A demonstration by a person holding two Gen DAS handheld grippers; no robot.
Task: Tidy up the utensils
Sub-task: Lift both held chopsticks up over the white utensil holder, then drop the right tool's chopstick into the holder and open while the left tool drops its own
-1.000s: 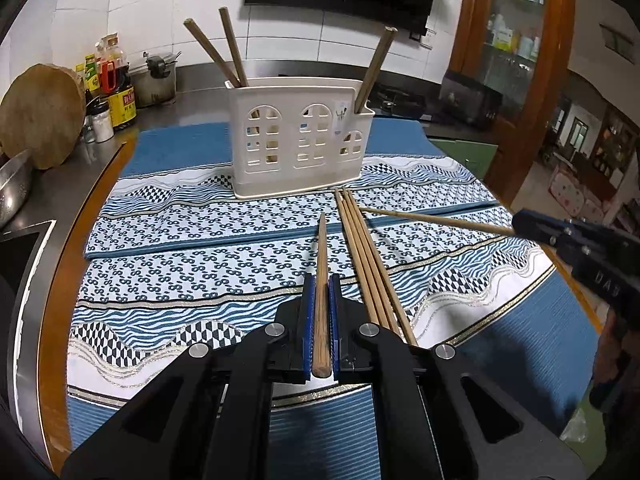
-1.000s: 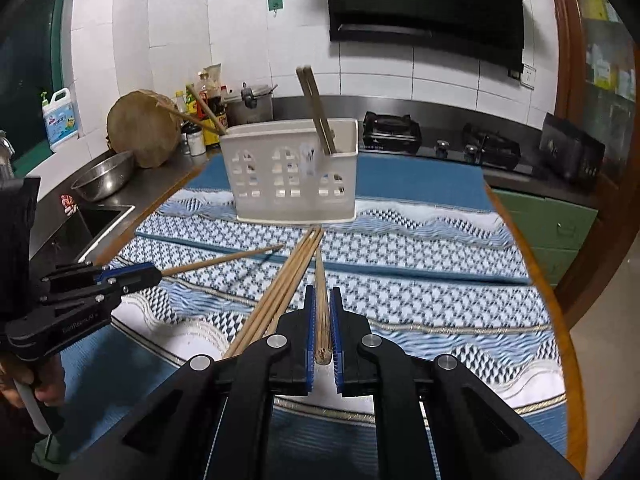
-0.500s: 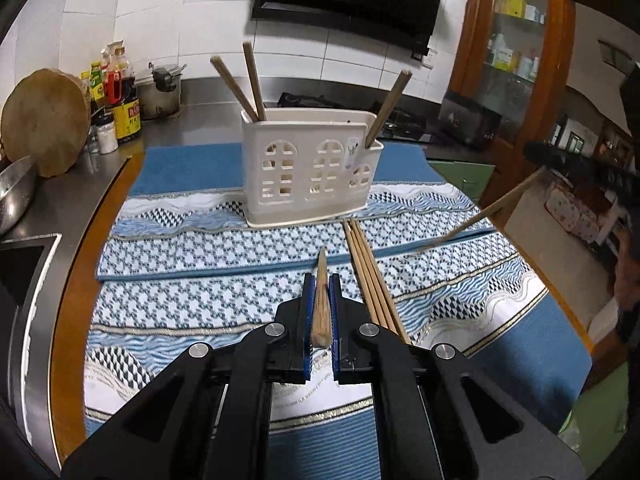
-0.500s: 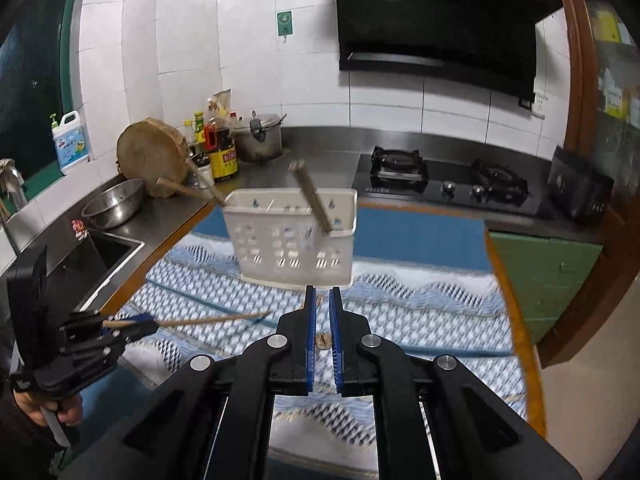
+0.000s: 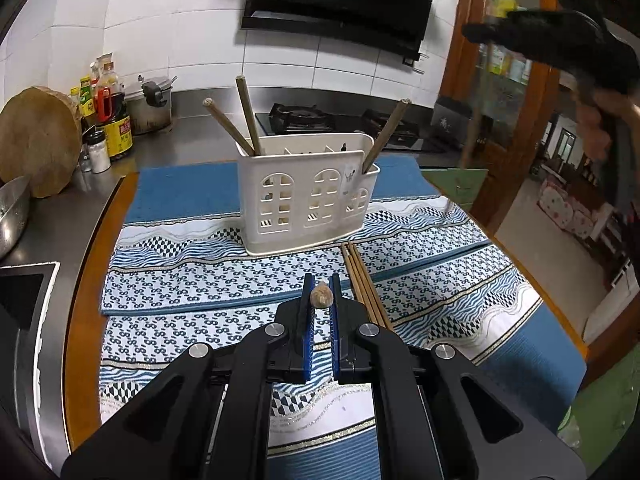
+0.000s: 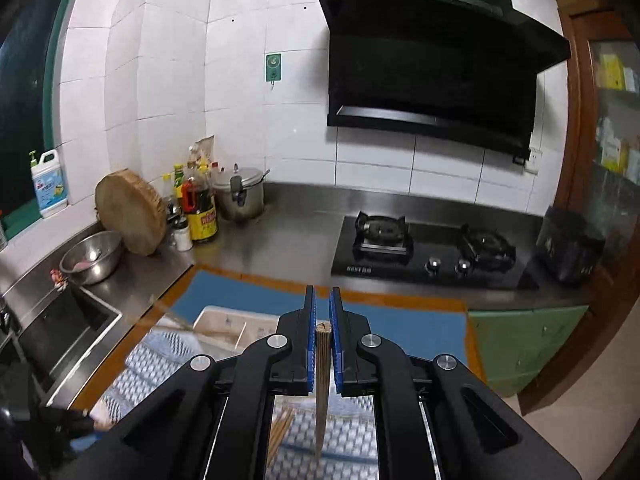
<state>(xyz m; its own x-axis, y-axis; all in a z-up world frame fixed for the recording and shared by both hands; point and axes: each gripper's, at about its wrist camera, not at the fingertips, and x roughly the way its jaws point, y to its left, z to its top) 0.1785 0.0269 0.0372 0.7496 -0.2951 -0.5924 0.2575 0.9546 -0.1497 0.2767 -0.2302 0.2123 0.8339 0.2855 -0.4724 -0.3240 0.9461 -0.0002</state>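
Observation:
A white utensil holder (image 5: pixel 306 200) stands on the patterned cloth, with three wooden chopsticks (image 5: pixel 249 116) leaning in it. Several more chopsticks (image 5: pixel 364 284) lie on the cloth in front of it. My left gripper (image 5: pixel 321 294) is shut on a chopstick (image 5: pixel 321 295), seen end-on, a little in front of the holder. My right gripper (image 6: pixel 322 306) is shut on a chopstick (image 6: pixel 322 380) that hangs down, raised high above the holder (image 6: pixel 228 326). The right gripper also shows in the left wrist view (image 5: pixel 560 40), up at the right.
The cloth lies on a round wooden table (image 5: pixel 86 264). Sink (image 6: pixel 68 332), steel bowl (image 6: pixel 91 256), chopping block (image 6: pixel 130 212), bottles (image 6: pixel 200 208) and pot (image 6: pixel 240 196) stand left. A gas hob (image 6: pixel 432 252) sits behind. A wooden cabinet (image 5: pixel 512 92) is right.
Both grippers have lifted their chopsticks off the cloth. The right one rose high and tipped its chopstick to hang down. The left one tilted its chopstick up, end-on to the camera.

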